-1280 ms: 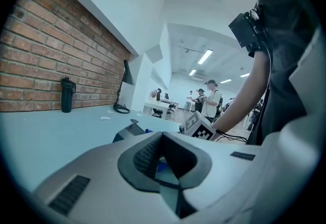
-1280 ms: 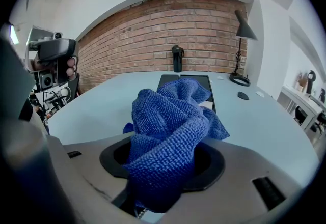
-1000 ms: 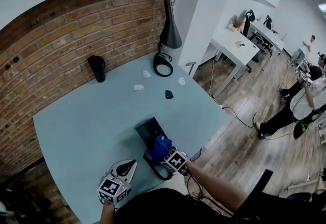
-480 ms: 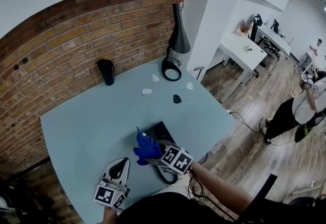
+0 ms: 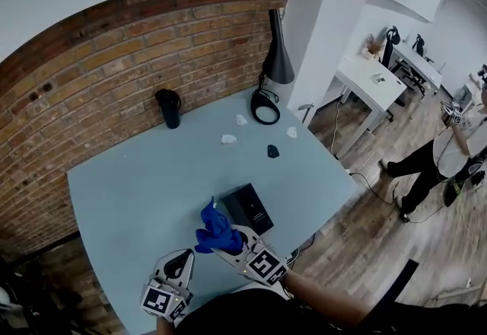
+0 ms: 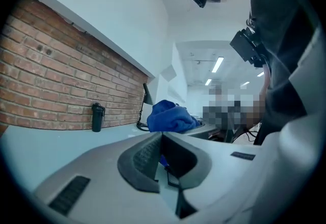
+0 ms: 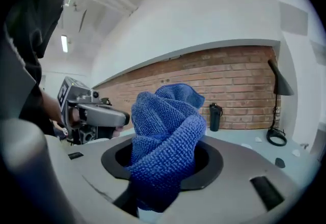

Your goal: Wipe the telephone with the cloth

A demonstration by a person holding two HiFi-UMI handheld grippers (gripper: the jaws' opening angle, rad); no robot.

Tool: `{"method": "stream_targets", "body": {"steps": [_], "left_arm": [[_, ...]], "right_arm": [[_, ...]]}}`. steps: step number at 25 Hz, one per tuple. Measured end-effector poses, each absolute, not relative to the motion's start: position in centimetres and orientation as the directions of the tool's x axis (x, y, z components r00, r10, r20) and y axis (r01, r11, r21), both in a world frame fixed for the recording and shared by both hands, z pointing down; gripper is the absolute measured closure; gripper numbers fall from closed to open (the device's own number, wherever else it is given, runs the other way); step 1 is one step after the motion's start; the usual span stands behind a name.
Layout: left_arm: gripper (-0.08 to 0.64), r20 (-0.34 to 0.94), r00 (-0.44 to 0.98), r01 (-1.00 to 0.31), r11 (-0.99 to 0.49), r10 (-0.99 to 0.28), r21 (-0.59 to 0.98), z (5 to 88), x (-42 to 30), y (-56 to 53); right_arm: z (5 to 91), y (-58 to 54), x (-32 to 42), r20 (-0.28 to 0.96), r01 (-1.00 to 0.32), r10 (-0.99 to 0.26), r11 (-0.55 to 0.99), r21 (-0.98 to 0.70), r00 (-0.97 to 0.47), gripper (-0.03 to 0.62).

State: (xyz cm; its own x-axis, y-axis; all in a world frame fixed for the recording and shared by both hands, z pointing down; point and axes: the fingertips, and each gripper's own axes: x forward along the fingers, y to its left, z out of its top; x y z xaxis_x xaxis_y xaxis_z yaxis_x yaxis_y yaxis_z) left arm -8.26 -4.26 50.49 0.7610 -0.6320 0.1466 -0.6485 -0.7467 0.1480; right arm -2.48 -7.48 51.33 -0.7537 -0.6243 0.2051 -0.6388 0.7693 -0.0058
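Cloth (image 5: pixel 215 228): deep blue, looped microfibre weave, bunched into an upright twisted wad with folds spilling over at the top. It is pinched at its lower end by the right tool (image 5: pixel 228 240), whose jaws close on the fabric from both sides; most of the wad stands out beyond the jaw tips.

Telephone (image 5: pixel 247 208): black, flat, rectangular, lying face up on the counter (image 5: pixel 129 189) near its front edge. The cloth sits just beside the telephone's left end; whether the two touch cannot be told.

Left tool (image 5: pixel 181 263): low at the counter's front edge, just left of the right tool, jaws pressed together at the tips with nothing between them.

Counter: pale blue-green, set against a red brick wall (image 5: pixel 99 74).

Tumbler (image 5: pixel 170 107): black, upright, by the wall, well apart from the telephone.

Desk lamp (image 5: pixel 275 59): black, at the far right corner.
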Motion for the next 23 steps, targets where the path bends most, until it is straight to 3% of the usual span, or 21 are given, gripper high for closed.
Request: {"method": "stream_targets", "body": {"steps": [23], "left_arm": [[0.56, 0.186, 0.791, -0.609, -0.778, -0.583, 0.153, 52.4, -7.1, -3.2]], "right_arm": [[51.6, -6.3, -3.7, 0.213, -0.617, -0.606, 0.787, 0.02, -0.766, 0.383]]}}
